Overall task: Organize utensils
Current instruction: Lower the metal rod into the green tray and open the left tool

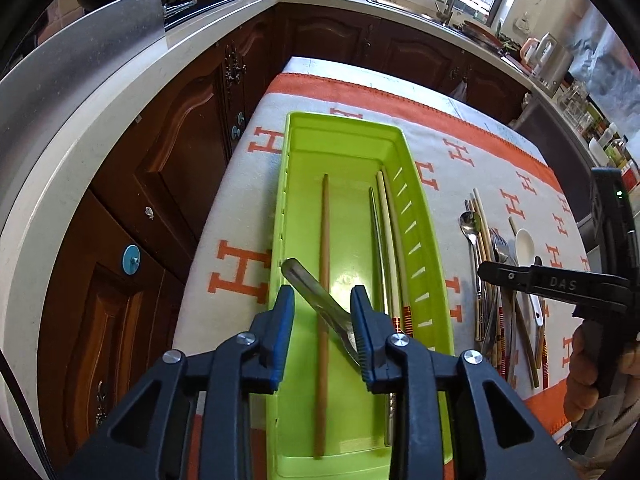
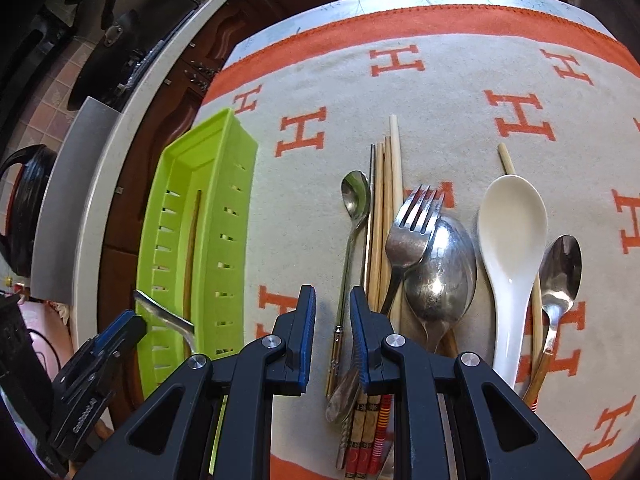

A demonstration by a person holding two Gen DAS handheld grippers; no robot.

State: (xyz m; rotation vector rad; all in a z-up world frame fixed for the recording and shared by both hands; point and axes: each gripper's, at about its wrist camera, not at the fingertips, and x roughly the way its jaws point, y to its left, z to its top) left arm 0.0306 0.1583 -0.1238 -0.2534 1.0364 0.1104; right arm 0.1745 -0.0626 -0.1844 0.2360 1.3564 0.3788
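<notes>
Left tool (image 1: 322, 312): over the near end of the green tray (image 1: 416, 216), pointing steeply down. Fingers spread. A metal utensil handle (image 1: 316, 300) lies slanted between them, its far tip at the tray's left wall, its lower part against the right finger (image 1: 366, 328); the left finger stands clear of it. Not pinched. Which kind of utensil it is cannot be told; the head is hidden.

Tray contents: one brown wooden chopstick (image 1: 325, 280) lengthwise near the middle; along the right wall a metal chopstick (image 1: 378, 248) and two pale chopsticks (image 1: 390, 240) with red-banded ends.

Right tool (image 2: 332, 312): above the loose pile on the cloth-covered table (image 2: 520, 80), fingers a small way apart, nothing between them. Just past the fingertips lies a thin long-handled spoon (image 2: 354, 208).

Pile, left to right in the right wrist view: thin spoon, bundle of bamboo chopsticks (image 2: 386, 216), fork (image 2: 412, 232) resting on a large metal spoon (image 2: 440, 272), white ceramic spoon (image 2: 510, 240), small metal spoon (image 2: 560, 272). Pile sits well right of the tray, apart from it.

A person's hand (image 1: 580, 368) grips the right tool's handle at the edge of the left wrist view.
</notes>
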